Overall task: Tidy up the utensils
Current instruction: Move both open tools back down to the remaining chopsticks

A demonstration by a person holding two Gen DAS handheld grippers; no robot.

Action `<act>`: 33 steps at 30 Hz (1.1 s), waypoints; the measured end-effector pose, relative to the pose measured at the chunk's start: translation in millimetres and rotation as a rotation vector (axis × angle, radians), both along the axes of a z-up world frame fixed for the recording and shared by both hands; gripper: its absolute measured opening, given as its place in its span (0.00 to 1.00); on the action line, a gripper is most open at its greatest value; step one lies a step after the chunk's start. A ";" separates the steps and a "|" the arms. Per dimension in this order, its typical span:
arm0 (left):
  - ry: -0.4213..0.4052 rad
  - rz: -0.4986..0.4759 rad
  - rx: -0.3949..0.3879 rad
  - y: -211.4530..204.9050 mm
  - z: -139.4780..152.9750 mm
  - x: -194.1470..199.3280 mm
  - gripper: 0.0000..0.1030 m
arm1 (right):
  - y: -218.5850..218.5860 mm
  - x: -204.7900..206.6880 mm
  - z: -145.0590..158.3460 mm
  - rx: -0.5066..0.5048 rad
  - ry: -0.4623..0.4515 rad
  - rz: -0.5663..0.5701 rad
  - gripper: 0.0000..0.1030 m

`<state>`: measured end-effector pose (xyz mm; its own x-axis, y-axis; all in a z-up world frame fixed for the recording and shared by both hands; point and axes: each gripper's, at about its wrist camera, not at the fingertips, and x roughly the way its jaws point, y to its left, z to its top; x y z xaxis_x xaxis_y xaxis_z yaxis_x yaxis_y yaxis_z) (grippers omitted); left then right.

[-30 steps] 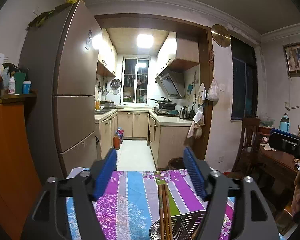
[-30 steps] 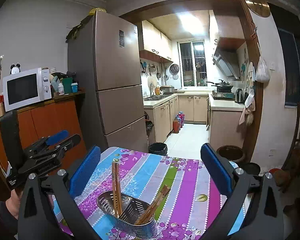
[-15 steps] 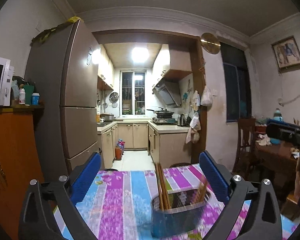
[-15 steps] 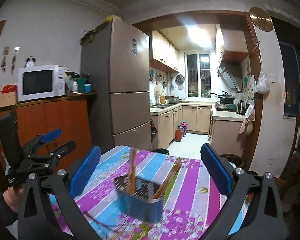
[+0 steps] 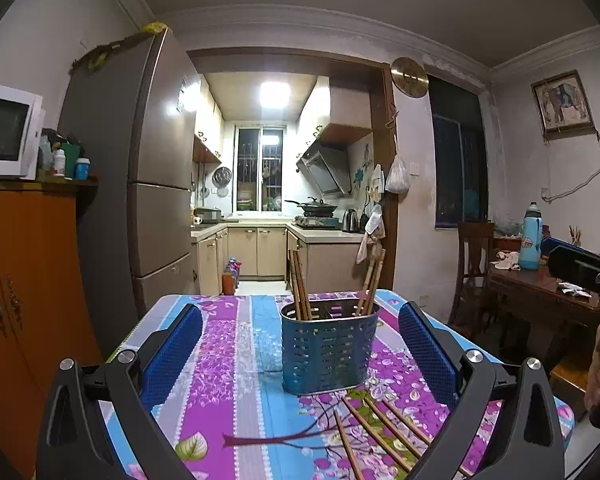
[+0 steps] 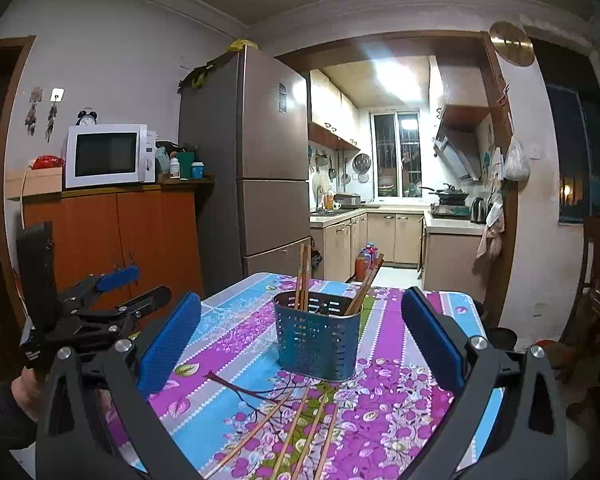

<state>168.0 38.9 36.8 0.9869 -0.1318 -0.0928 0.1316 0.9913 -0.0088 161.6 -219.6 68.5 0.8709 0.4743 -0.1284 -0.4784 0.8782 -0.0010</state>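
A dim dining room seen from low over a table (image 5: 236,360) draped in a striped floral cloth, with a lit kitchen beyond. Going left to right: the left gripper (image 5: 300,344) hangs level above the near edge of the table, its two blue pads spread wide with nothing between them, likely readied for a pickup. In the middle of the table stands one perforated blue metal utensil holder (image 5: 329,348), upright so its contents stay vertical. Chopsticks already stored (image 5: 299,284) stand in its left compartment, about two or three together, and another bundle of roughly two or three leans out at the right side (image 5: 372,282); exact counts are hard to tell. Near the viewer, in front of the holder, four loose chopsticks (image 6: 300,432) lie fanned flat on the cloth, apparently waiting to be gathered. The right gripper (image 6: 300,340) also hovers near the table edge, both pads apart and empty, framing the holder without touching it
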 end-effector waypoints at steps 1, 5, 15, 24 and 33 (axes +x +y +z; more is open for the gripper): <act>-0.007 -0.003 -0.008 -1.3 -2.0 -9.1 0.95 | 1.2 -3.3 -0.7 -0.001 -0.006 -0.004 0.94; -0.032 -0.004 -0.003 -7.6 -9.8 -34.4 0.95 | 4.7 -26.7 -6.2 -0.014 -0.048 -0.017 0.94; 0.094 -0.038 0.053 -26.5 -98.9 -64.5 0.95 | -12.5 -71.1 -78.3 -0.037 -0.020 -0.094 0.93; 0.288 -0.101 0.112 -42.3 -176.7 -58.4 0.64 | 3.9 -42.8 -180.1 -0.109 0.281 -0.033 0.18; 0.325 -0.130 0.142 -58.2 -194.1 -50.1 0.52 | 16.4 -25.4 -211.8 -0.156 0.356 -0.045 0.12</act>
